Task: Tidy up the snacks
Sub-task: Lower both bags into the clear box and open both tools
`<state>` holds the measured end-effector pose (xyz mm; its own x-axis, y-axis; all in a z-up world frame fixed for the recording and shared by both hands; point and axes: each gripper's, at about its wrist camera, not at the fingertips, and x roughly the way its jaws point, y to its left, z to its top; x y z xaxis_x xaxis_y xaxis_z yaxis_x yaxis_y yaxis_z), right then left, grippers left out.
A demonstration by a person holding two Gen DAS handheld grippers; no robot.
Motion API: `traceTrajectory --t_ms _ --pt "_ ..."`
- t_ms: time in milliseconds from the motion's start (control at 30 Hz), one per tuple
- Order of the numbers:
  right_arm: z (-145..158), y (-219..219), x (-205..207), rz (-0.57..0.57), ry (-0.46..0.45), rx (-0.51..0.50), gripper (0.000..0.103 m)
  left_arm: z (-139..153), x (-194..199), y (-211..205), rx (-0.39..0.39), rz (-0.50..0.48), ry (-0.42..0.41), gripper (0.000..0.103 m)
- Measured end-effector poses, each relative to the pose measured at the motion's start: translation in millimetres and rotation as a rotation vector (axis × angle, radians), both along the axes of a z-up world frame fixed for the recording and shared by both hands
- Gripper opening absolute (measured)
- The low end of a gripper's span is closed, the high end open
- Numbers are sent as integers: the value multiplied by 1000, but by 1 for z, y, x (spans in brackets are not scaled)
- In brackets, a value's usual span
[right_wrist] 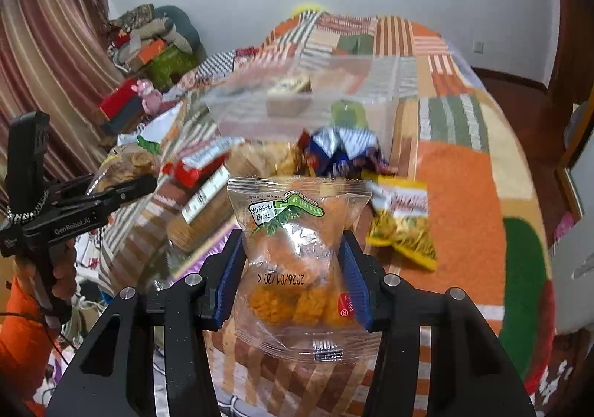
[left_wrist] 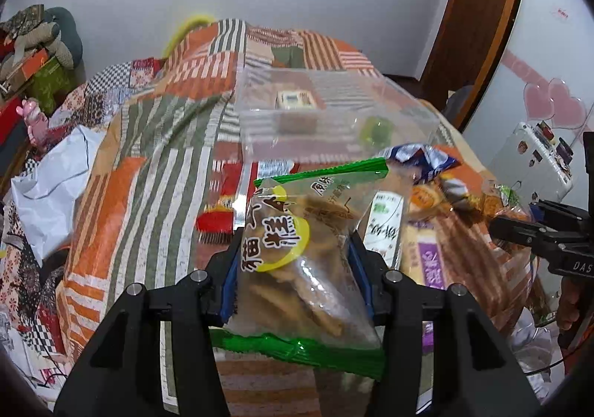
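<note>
My left gripper point(left_wrist: 295, 235) is shut on a clear bag of brown biscuit sticks with green ends point(left_wrist: 297, 250), held above the bed. My right gripper point(right_wrist: 293, 235) is shut on a clear pack of orange puffed snacks point(right_wrist: 293, 261). A clear plastic bin point(left_wrist: 326, 112) stands ahead on the patchwork bedspread and holds a small boxed snack point(left_wrist: 297, 99) and a green item point(left_wrist: 377, 131). The bin also shows in the right wrist view point(right_wrist: 308, 97). A heap of loose snack packs point(left_wrist: 427, 201) lies just before the bin. The right gripper shows at the right edge of the left wrist view point(left_wrist: 519, 231).
A blue and white bag point(right_wrist: 345, 146), a yellow pack point(right_wrist: 404, 220), a red pack point(right_wrist: 200, 160) and a round biscuit roll point(right_wrist: 200, 216) lie on the bedspread point(right_wrist: 464, 186). Clutter and boxes point(right_wrist: 148, 56) stand left of the bed. A wooden door point(left_wrist: 471, 16) is at the right.
</note>
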<state>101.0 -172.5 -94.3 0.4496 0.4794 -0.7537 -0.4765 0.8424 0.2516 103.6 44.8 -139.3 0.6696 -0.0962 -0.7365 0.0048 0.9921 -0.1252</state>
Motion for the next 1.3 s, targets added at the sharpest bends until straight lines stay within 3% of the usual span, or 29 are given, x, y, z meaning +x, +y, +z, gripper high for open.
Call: traceTrajectory --t_ms 600,1300 --pt "50 2 35 -59 -165 67 47 47 28 9 31 23 -128 50" --pt "64 24 103 -86 -201 102 47 62 101 14 28 6 -172 50"
